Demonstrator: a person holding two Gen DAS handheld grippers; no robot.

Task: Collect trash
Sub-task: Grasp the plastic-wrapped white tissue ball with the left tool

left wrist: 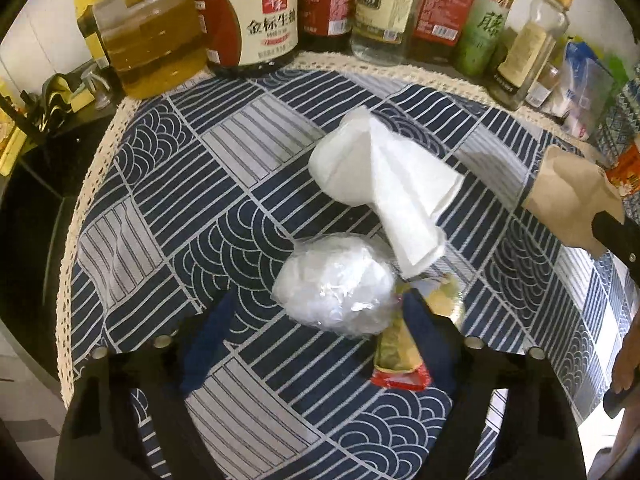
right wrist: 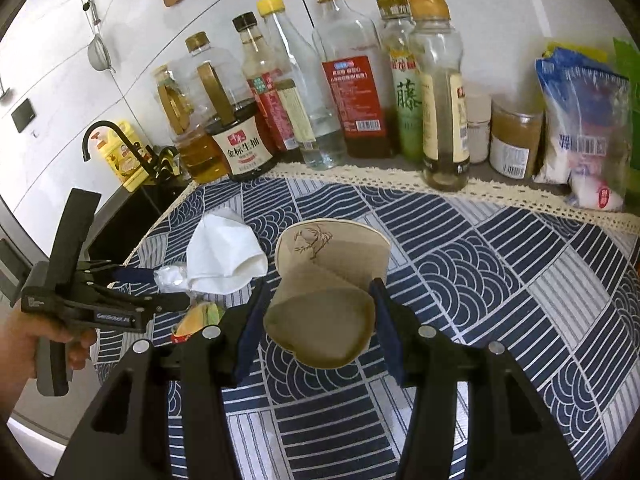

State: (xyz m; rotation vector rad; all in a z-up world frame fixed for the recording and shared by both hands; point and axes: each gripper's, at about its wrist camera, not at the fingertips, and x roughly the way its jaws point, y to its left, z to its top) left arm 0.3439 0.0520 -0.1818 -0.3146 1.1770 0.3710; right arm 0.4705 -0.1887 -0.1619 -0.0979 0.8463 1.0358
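Note:
A crushed brown paper cup (right wrist: 326, 292) lies on its side on the patterned cloth (right wrist: 500, 264), squeezed between the fingers of my right gripper (right wrist: 318, 320); it also shows in the left wrist view (left wrist: 572, 196). My left gripper (left wrist: 320, 316) is open around a ball of clear plastic wrap (left wrist: 336, 284), with a yellow snack wrapper (left wrist: 400, 352) against its right finger. A white tissue (left wrist: 384, 184) lies just beyond the ball. In the right wrist view the tissue (right wrist: 224, 256), plastic ball (right wrist: 170, 278) and wrapper (right wrist: 200, 316) sit by the left gripper (right wrist: 160, 292).
Several sauce and oil bottles (right wrist: 352, 80) line the back edge of the cloth by the wall, also in the left wrist view (left wrist: 252, 16). Jars and plastic bags (right wrist: 580, 120) stand at the back right. A black sink with faucet (right wrist: 108, 140) lies off the left edge.

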